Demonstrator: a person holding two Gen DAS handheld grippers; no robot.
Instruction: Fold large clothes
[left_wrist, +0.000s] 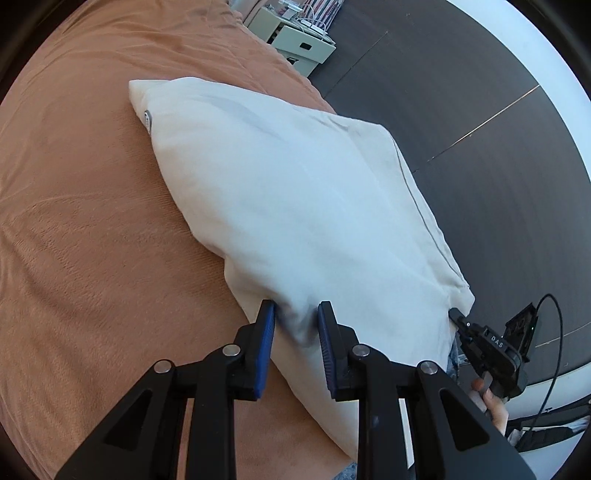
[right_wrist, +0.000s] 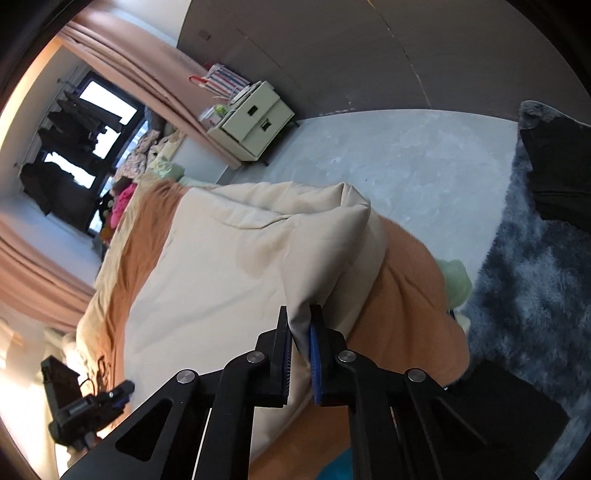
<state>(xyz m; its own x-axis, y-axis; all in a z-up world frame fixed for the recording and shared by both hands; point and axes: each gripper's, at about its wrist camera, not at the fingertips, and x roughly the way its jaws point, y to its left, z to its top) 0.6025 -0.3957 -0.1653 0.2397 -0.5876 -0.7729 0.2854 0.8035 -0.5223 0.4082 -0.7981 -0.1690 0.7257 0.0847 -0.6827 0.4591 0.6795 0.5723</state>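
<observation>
A bed under an orange blanket (left_wrist: 92, 221) carries a folded cream garment (left_wrist: 295, 206) lying on it.

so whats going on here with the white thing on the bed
A person holding a gripper in each hand is folding a large cream-white garment spread on an orange bed cover. The left gripper has a bunched bit of the near edge between its pads. The right gripper is clamped on a folded corner of the fabric at the bed's edge. The cloth already lies in a thick folded rectangle, both near corners gripped.
</observation>
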